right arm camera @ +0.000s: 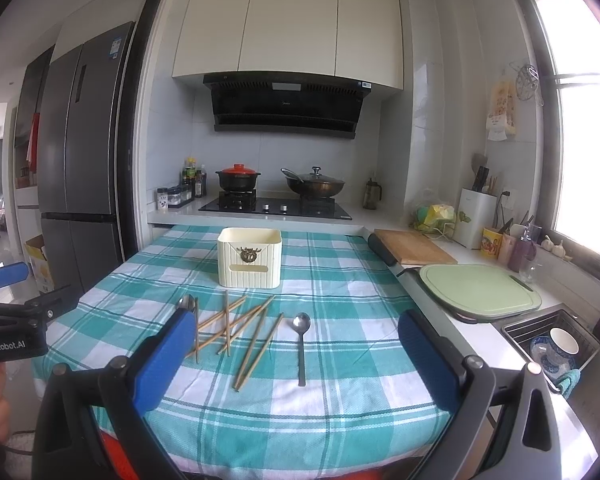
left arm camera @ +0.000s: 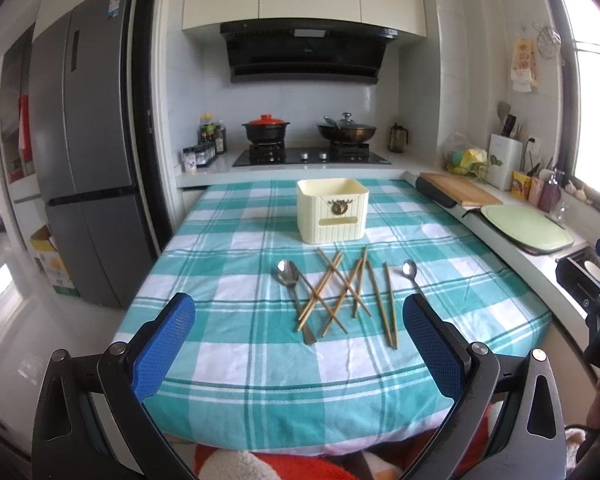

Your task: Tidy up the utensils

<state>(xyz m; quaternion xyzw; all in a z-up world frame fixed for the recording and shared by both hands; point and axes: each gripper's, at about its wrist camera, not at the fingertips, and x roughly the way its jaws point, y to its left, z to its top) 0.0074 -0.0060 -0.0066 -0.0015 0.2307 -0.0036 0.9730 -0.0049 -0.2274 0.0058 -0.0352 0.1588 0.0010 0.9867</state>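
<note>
Chopsticks (left arm camera: 342,294) lay scattered and crossed over one another on the tabletop (left arm camera: 228,344), which was covered by a teal and white checked cloth. Just left of the pile, in the left wrist view, a metal spoon (left arm camera: 294,296) lay with its bowl toward the stove, its handle running under some of the sticks. A second, smaller spoon (right arm camera: 301,344) lay apart on the right of the pile, clear of the chopsticks. Behind the utensils, toward the far edge of the tabletop, stood a cream ribbed holder (left arm camera: 333,210) with an open top and a brass ornament on its front; what it held could not be seen.

The left claw (left arm camera: 300,350) hovered over the near edge of the tabletop with its blue pads spread wide and nothing between them. The right claw (right arm camera: 298,360) hung likewise at the near edge, jaws wide apart and empty, its left finger partly hiding the larger spoon's bowl. Each claw showed at the side of the other's view.

To the right, on the counter, lay a wooden cutting board (right arm camera: 414,246) and a pale green board (right arm camera: 478,288), with a sink (right arm camera: 540,332) holding a cup beyond them.
</note>
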